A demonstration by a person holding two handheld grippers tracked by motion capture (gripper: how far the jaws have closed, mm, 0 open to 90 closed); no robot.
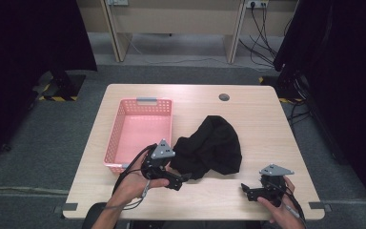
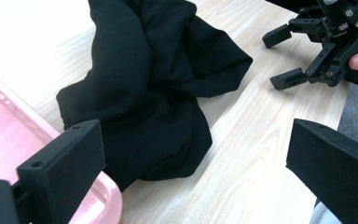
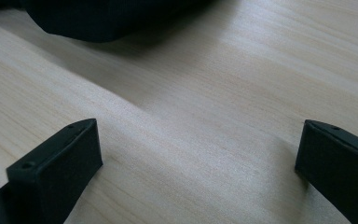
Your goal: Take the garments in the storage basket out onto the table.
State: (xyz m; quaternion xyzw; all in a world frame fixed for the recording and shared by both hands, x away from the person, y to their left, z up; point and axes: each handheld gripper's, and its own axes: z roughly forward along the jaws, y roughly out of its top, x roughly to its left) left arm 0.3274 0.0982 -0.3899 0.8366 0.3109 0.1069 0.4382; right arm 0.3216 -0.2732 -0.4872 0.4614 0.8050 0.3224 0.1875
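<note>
Pale wood-grain table (image 1: 248, 119) on grey carpet, dark curtains either side — the crumpled black garment (image 1: 212, 145) lies mid-table, pink basket (image 1: 116, 128) at its nine o'clock. Your left gripper (image 1: 185, 180) and right gripper (image 1: 246, 190) — both spread, empty.

Even overhead light, soft shadows, blurred near jaws.

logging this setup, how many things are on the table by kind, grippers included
cloth, black, crumpled: 1
basket, pink, nothing visible inside: 1
grippers, both open and holding nothing: 2, the left gripper by the cloth, the right gripper near the front edge
total: 4
</note>
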